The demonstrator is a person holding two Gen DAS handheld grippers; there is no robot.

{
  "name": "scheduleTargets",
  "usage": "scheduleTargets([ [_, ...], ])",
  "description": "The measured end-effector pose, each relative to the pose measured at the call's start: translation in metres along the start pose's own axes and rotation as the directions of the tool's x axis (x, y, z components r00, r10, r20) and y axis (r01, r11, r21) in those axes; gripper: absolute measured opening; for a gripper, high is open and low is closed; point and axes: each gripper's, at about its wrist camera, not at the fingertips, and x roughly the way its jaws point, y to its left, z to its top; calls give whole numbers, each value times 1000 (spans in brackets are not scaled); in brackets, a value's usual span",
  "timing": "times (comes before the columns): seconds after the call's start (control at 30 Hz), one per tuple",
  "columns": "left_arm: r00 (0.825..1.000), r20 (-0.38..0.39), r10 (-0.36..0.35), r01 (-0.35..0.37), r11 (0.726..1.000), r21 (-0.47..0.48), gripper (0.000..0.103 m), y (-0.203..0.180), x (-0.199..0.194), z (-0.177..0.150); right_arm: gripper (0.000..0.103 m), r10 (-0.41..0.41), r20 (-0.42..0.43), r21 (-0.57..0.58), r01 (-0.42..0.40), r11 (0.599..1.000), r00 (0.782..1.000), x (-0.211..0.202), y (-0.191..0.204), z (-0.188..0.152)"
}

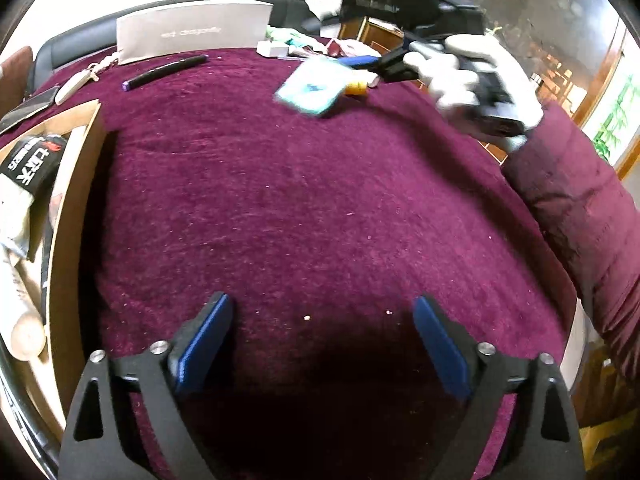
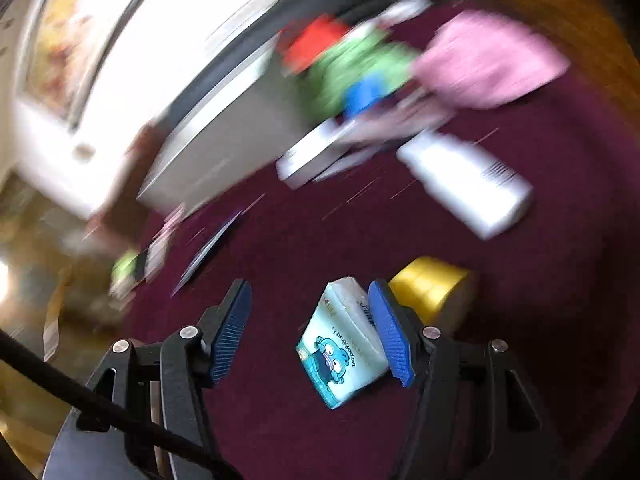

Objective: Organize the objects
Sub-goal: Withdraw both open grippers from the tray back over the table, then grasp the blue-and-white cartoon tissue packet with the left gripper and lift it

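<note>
A pale blue tissue pack (image 2: 344,340) with a cartoon print lies tilted between the fingers of my right gripper (image 2: 310,296). It rests against the right-hand pad, and a wide gap separates it from the other pad. In the left wrist view the same pack (image 1: 308,88) looks blurred at the tips of the right gripper (image 1: 380,66), which a white-gloved hand (image 1: 472,76) holds over the far side of the maroon cloth (image 1: 300,200). My left gripper (image 1: 322,304) stands wide open over bare cloth with nothing between its fingers.
An open brown box (image 1: 76,200) holding packets and a tube stands at the left. A black pen (image 1: 168,72) and a grey pouch (image 1: 192,32) lie at the back. A yellow tape roll (image 2: 432,288), a white bottle (image 2: 468,184) and blurred coloured items sit beyond the pack.
</note>
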Motion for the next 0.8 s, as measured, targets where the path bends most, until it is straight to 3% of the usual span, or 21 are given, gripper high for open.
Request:
scheduleTargets([
  [0.03,1000,-4,-1,1,1000,5,93,-1,1,0,61,113,-88,-2,-114,994,990,5,6,-10],
  [0.07,1000,-6,5,-5,1000,9,94,-2,1,0,61,204,-162,-11,-208,978,965,5,15,-23],
  [0.1,1000,-11,6,-6,1000,16,96,-4,1,0,61,212,-166,-42,-222,974,963,-2,21,-31],
  [0.17,1000,-22,10,-9,999,31,100,-5,5,2,61,161,-85,-100,-169,980,983,-26,27,-45],
  [0.27,998,-31,61,-59,997,54,101,-11,7,2,62,96,89,-69,-90,994,991,-58,17,-52],
  [0.37,990,-51,128,-122,987,100,101,-21,12,0,66,43,229,15,-48,999,973,-74,-3,-53],
  [0.47,969,-71,235,-217,956,195,102,-38,20,-3,69,-29,325,80,3,997,945,-73,-26,-58],
  [0.57,970,-78,232,-216,960,176,102,-35,21,-1,69,-97,282,130,62,990,955,-57,-42,-47],
  [0.8,969,-79,235,-219,960,175,102,-34,21,-1,69,-205,253,145,172,974,946,-40,-54,-53],
])
